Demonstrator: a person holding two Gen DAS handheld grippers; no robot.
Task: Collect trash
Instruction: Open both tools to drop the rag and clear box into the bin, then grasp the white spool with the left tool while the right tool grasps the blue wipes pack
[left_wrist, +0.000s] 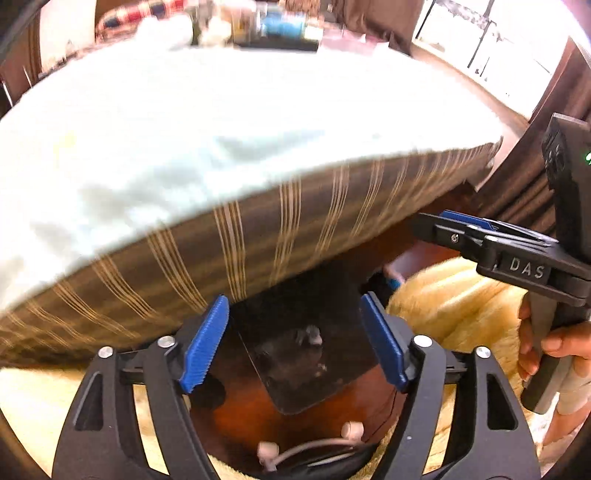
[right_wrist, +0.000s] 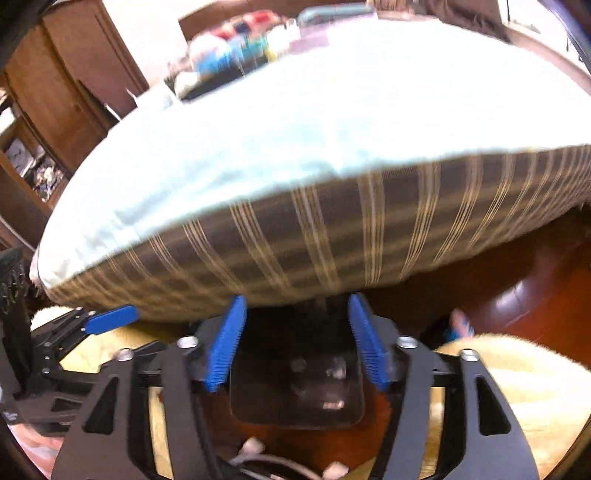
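A large cushion (left_wrist: 184, 155) fills most of both views, pale mint on top with a brown side band crossed by tan stripes, both blurred. Beyond it stand dark wooden furniture (right_wrist: 55, 85), a bright window (left_wrist: 498, 40) and a blurred clutter of coloured things at the cushion's far edge. Below the cushion lies a glossy reddish-brown surface (left_wrist: 236, 417), flanked by cream fleecy fabric (left_wrist: 454, 306).

Two grippers show. The left gripper (left_wrist: 295, 343) has its blue pads spread apart with nothing between them; the right gripper (right_wrist: 295, 343) stands likewise, jaws wide and empty. A person's hand (left_wrist: 554, 350) holds the right gripper's handle.

One dark flat rectangular item (left_wrist: 306, 354) lies on the surface, directly under both grippers' gaps, its far end under the cushion. On it sit small greyish scraps (left_wrist: 310, 334), too blurred to count. One white corded pair of earbuds (left_wrist: 306, 443) lies nearer the cameras.
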